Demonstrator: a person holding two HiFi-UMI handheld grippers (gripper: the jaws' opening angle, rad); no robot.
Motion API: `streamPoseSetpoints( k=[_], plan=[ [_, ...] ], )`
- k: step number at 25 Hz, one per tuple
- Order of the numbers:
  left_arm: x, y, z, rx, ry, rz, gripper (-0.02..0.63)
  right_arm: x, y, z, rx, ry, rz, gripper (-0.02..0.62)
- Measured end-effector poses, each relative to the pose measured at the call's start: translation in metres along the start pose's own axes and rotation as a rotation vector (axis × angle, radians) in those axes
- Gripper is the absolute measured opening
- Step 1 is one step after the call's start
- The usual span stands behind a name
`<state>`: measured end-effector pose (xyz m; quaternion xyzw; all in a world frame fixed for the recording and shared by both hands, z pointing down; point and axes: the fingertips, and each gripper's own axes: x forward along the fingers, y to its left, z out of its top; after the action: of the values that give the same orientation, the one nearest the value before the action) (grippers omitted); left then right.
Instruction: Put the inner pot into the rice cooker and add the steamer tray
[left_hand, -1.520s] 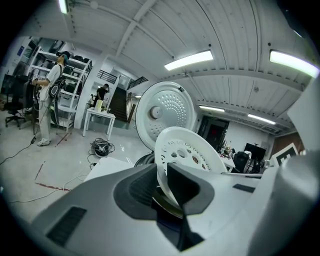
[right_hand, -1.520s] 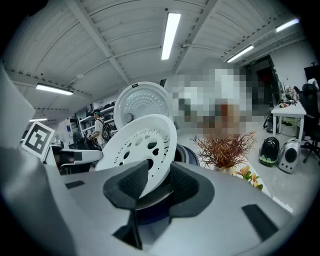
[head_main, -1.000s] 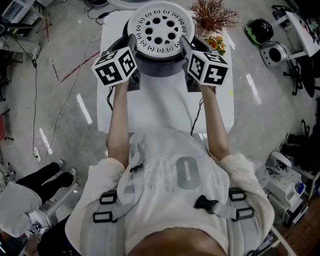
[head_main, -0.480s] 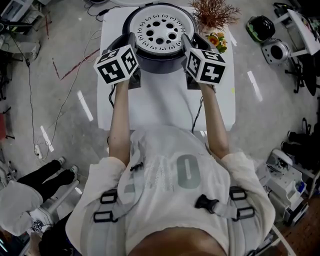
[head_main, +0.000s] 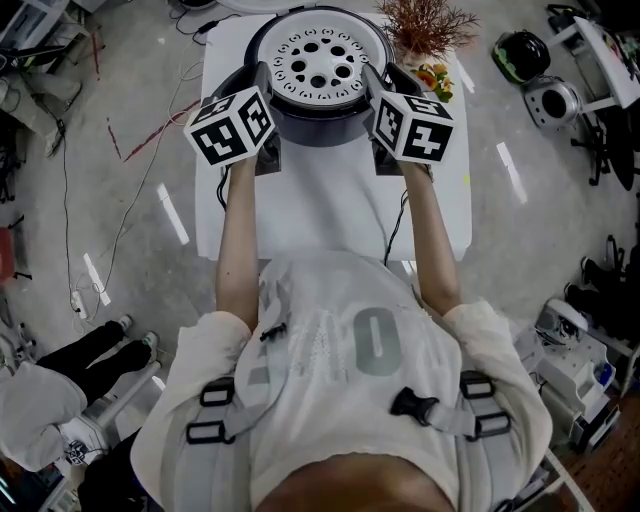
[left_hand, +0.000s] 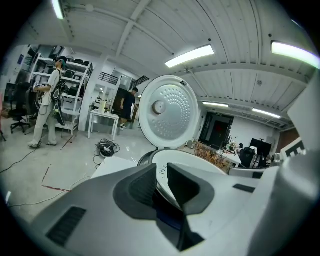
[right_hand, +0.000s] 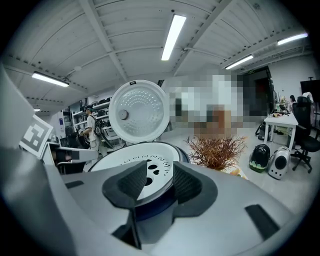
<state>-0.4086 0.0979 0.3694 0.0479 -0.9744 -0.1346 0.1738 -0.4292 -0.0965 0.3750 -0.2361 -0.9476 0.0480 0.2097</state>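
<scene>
A white steamer tray (head_main: 318, 60) with round holes lies level over the mouth of the dark rice cooker (head_main: 320, 128) at the far end of the white table (head_main: 330, 215). My left gripper (head_main: 263, 82) is shut on the tray's left rim and my right gripper (head_main: 371, 82) on its right rim. In the left gripper view the rim of the tray (left_hand: 200, 164) runs between the narrow jaws of the left gripper (left_hand: 162, 182). In the right gripper view the tray (right_hand: 131, 161) passes between the right gripper's (right_hand: 160, 182) pads. The cooker's lid (right_hand: 139, 112) stands open behind. The tray hides the inner pot.
A dried brown plant (head_main: 428, 25) and a small colourful item (head_main: 436, 82) stand just right of the cooker. Cables run off the table's near side and across the floor at left. A person's legs (head_main: 90, 350) are at lower left; helmets and gear (head_main: 520, 60) lie at right.
The picture has shifted a little, and the cooker's dark rim now shows round the tray's far side. Both grippers keep the same hold on the tray.
</scene>
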Motion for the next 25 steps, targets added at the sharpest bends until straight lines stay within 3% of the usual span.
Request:
streamPoseSetpoints(
  k=[7, 14, 20, 23, 25],
  plan=[
    [-0.012, -0.013, 0.045, 0.06, -0.09, -0.009, 0.057, -0.011, 0.005, 0.036, -0.006, -0.083, 0.022, 0.155],
    [-0.064, -0.039, 0.094, 0.15, -0.288, -0.004, 0.057, -0.056, 0.035, 0.081, -0.089, -0.249, 0.108, 0.154],
    [-0.115, -0.068, 0.097, 0.193, -0.396, -0.039, 0.057, -0.104, 0.064, 0.094, -0.199, -0.367, 0.115, 0.15],
    [-0.145, -0.08, 0.089, 0.227, -0.472, -0.054, 0.055, -0.123, 0.072, 0.087, -0.221, -0.386, 0.122, 0.118],
    [-0.16, -0.087, 0.081, 0.266, -0.495, -0.054, 0.052, -0.133, 0.077, 0.08, -0.229, -0.385, 0.135, 0.061]
  ],
)
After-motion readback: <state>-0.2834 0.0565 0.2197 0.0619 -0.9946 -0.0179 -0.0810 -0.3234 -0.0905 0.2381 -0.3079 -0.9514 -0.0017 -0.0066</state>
